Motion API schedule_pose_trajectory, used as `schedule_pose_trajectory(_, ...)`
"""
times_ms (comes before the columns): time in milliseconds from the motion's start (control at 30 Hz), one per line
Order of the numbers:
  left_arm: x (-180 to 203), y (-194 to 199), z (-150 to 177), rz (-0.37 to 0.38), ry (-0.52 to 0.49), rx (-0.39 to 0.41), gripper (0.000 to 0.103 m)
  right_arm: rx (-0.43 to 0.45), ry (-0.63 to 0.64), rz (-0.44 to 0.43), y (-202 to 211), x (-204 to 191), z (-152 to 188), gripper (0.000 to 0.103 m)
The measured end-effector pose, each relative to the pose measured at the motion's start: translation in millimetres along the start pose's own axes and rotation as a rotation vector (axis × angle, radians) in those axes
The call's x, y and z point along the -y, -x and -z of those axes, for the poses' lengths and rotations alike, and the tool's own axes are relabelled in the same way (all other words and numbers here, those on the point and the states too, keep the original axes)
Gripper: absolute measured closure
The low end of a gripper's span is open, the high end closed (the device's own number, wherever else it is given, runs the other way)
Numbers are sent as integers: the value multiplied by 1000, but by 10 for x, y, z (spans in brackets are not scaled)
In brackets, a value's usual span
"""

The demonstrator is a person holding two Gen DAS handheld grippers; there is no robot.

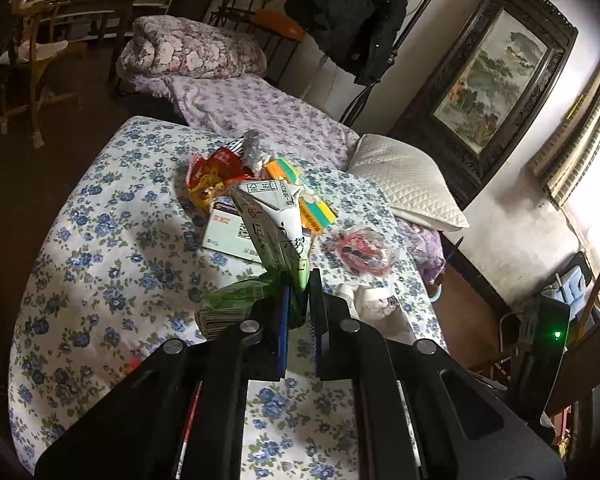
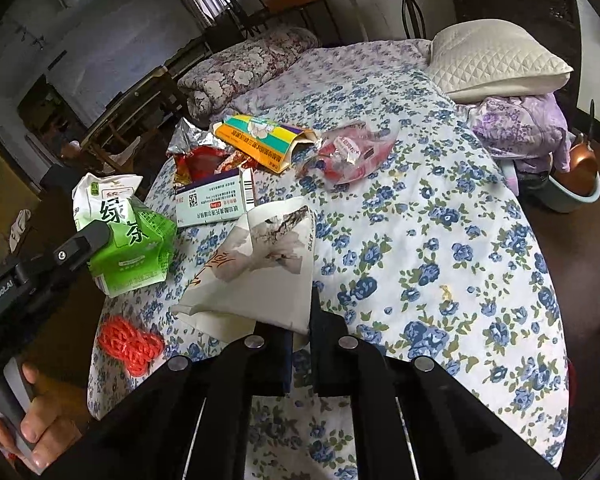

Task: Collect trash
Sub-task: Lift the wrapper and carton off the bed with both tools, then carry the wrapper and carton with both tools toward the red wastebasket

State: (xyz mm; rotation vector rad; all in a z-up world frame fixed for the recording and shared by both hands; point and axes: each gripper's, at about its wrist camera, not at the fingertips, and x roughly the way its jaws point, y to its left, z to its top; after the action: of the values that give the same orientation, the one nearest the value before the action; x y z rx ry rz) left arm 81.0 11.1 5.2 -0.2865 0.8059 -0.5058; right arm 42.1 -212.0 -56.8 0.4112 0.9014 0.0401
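In the left wrist view my left gripper point(image 1: 298, 292) is shut on the lower end of a crushed green-and-white tea carton point(image 1: 276, 232), held a little above the flowered bedspread point(image 1: 112, 248). The right wrist view shows that same carton point(image 2: 132, 240) at the left, in the left gripper point(image 2: 94, 236). My right gripper point(image 2: 300, 322) is shut on the corner of a white paper packet point(image 2: 268, 268) printed with an ink painting. More trash lies beyond: a white-and-blue medicine box point(image 2: 216, 200), an orange-and-yellow box point(image 2: 264, 140), a red foil wrapper point(image 2: 200, 160) and a clear bag with red contents point(image 2: 352, 152).
A red knotted ornament point(image 2: 128, 344) lies at the bed's near left. A white quilted pillow point(image 2: 496, 60) and a folded floral quilt point(image 2: 240, 72) sit at the far end. A basin point(image 2: 572, 192) stands on the floor at right. A person's hand point(image 2: 40, 424) grips the left handle.
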Motion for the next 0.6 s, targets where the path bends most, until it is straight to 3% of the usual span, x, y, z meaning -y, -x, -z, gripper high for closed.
schedule_pose_trajectory(300, 405, 121, 62, 44, -65, 0, 93, 94, 33, 36, 542, -12, 56, 96)
schedule_pose_trajectory(600, 1252, 115, 355, 140, -173, -68, 93, 131, -66, 115, 1230, 712, 377, 96)
